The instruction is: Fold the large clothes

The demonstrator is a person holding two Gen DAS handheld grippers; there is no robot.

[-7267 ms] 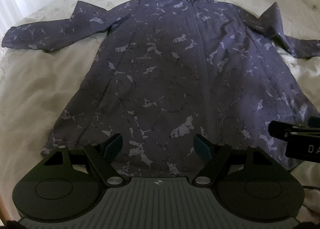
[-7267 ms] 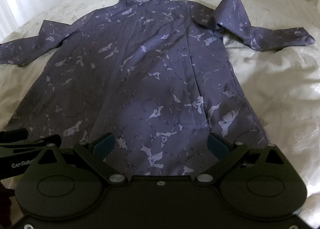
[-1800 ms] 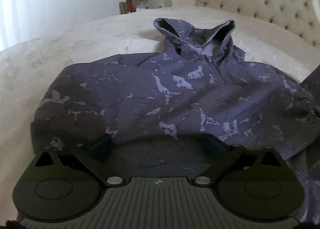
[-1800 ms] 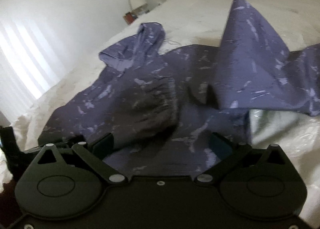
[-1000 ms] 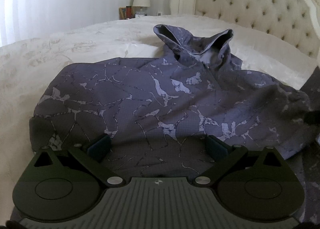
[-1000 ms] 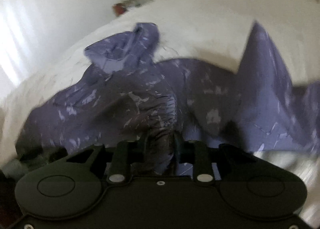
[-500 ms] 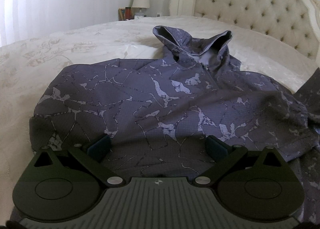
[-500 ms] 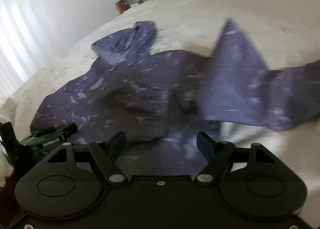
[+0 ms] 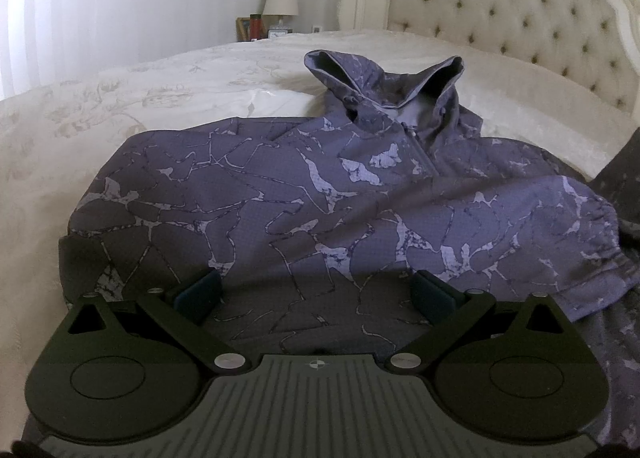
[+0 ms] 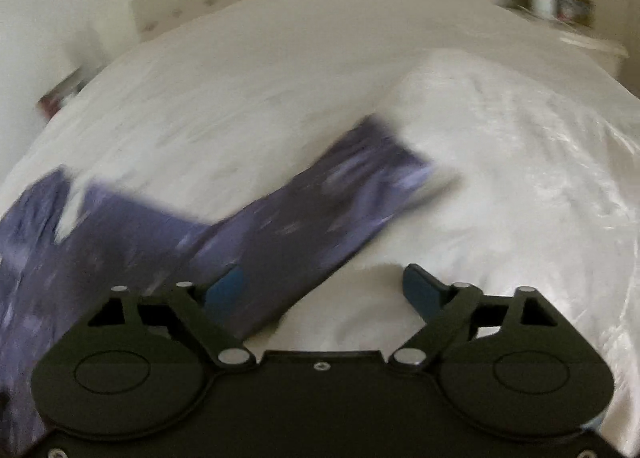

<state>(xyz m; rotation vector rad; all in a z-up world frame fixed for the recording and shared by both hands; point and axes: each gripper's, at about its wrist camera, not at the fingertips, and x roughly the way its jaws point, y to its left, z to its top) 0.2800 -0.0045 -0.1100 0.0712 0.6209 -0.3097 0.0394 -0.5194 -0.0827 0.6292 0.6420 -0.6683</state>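
A purple hooded jacket (image 9: 320, 193) with a pale marbled print lies on the white bed. In the left wrist view its left sleeve is folded across the chest, cuff (image 9: 592, 258) at the right, and the hood (image 9: 384, 81) points toward the headboard. My left gripper (image 9: 316, 290) is open and empty, low over the folded sleeve. In the blurred right wrist view the jacket's other sleeve (image 10: 320, 213) stretches out flat over the bedspread, cuff (image 10: 396, 153) farthest away. My right gripper (image 10: 324, 286) is open and empty, just above that sleeve's near part.
The white bedspread (image 9: 160, 97) surrounds the jacket. A tufted cream headboard (image 9: 520, 9) stands behind the hood. A nightstand with a lamp (image 9: 280, 1) is at the far left; another nightstand (image 10: 548, 1) shows in the right wrist view.
My right gripper let go of the left sleeve's cuff, opened, and swung right toward the other sleeve. My left gripper stayed open, rising only slightly.
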